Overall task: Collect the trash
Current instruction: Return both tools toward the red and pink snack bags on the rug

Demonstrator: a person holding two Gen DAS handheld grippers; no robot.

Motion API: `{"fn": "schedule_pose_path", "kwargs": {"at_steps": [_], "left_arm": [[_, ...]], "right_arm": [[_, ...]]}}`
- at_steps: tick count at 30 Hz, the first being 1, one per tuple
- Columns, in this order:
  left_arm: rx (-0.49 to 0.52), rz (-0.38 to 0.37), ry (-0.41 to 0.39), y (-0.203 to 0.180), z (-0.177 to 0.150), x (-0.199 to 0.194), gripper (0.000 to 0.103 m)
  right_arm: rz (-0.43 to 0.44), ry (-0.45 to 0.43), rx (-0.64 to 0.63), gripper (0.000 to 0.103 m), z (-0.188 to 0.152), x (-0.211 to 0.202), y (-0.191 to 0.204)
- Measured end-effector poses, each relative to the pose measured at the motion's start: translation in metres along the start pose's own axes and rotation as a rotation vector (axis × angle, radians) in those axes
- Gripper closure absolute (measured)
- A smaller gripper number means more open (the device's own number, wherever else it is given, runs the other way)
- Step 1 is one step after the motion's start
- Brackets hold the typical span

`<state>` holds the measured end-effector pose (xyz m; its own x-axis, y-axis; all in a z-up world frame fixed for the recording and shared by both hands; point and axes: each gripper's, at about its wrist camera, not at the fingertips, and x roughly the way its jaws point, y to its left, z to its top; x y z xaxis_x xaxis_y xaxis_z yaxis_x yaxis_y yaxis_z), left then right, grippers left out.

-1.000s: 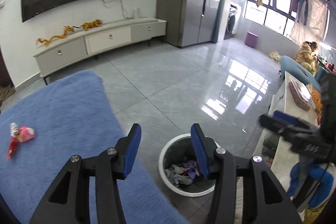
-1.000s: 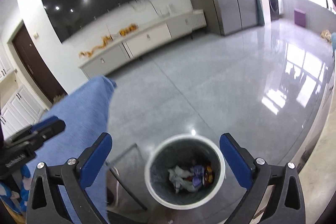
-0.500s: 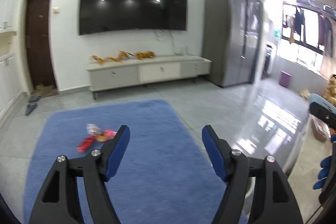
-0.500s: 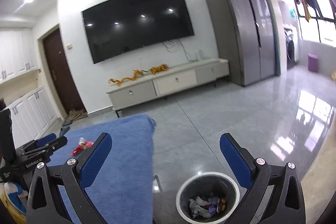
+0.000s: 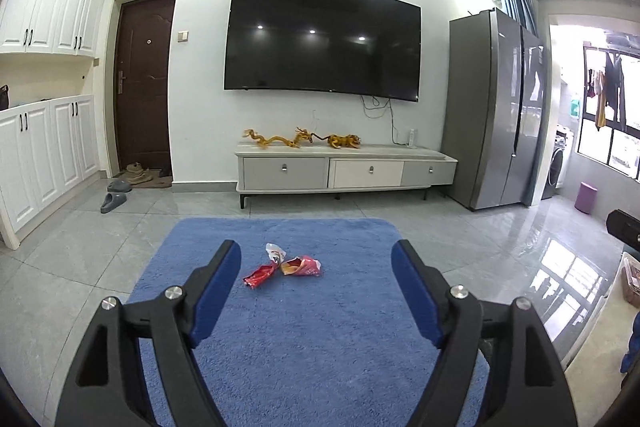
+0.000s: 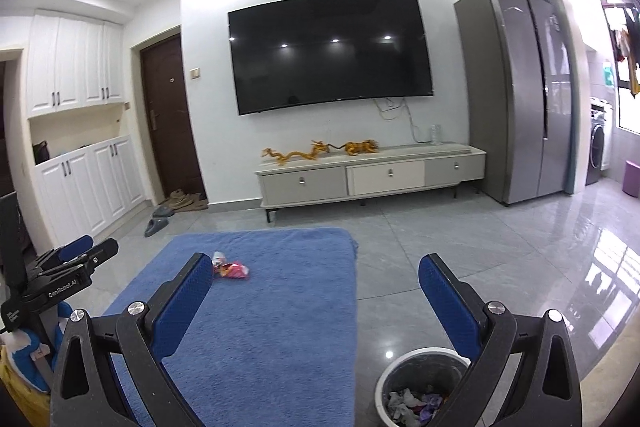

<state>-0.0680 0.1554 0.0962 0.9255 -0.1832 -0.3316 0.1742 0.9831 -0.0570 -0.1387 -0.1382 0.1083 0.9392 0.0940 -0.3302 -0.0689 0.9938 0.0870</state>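
Three snack wrappers lie close together on the blue rug [image 5: 320, 327]: a red one [image 5: 260, 275], a white one [image 5: 275, 251] and a pink-orange one [image 5: 301, 265]. They also show in the right wrist view [image 6: 231, 268]. My left gripper [image 5: 316, 287] is open and empty, raised above the rug, short of the wrappers. My right gripper [image 6: 316, 303] is open and empty, above the rug's right edge. The white trash bin [image 6: 416, 387] with several scraps inside stands on the floor at lower right of the right wrist view. The left gripper also appears there [image 6: 76, 255].
A grey TV cabinet [image 5: 344, 173] stands at the far wall under a wall TV [image 5: 322, 39]. A tall fridge [image 5: 496, 111] is at the right. Slippers [image 5: 114, 201] lie near the brown door [image 5: 142, 83]. Glossy tile floor surrounds the rug.
Both grippers have swung up and away from the bin toward the rug and TV wall. The wrappers have come to the middle of the left view. Both stay open and empty.
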Motion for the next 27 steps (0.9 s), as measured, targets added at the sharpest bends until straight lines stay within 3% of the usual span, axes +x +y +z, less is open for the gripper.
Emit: {"fn": "schedule_pose_path", "kwargs": {"at_steps": [10,27], "left_arm": [[-0.008,0.008,0.016,-0.001,-0.002,0.021,0.026],[-0.004,0.022,0.104,0.009,-0.012,0.097,0.026]], "right_arm": [[0.060,0.017,-0.029,0.000,-0.002,0.019,0.001],[0.064,0.109,-0.020,0.000,-0.025,0.104,-0.009]]}}
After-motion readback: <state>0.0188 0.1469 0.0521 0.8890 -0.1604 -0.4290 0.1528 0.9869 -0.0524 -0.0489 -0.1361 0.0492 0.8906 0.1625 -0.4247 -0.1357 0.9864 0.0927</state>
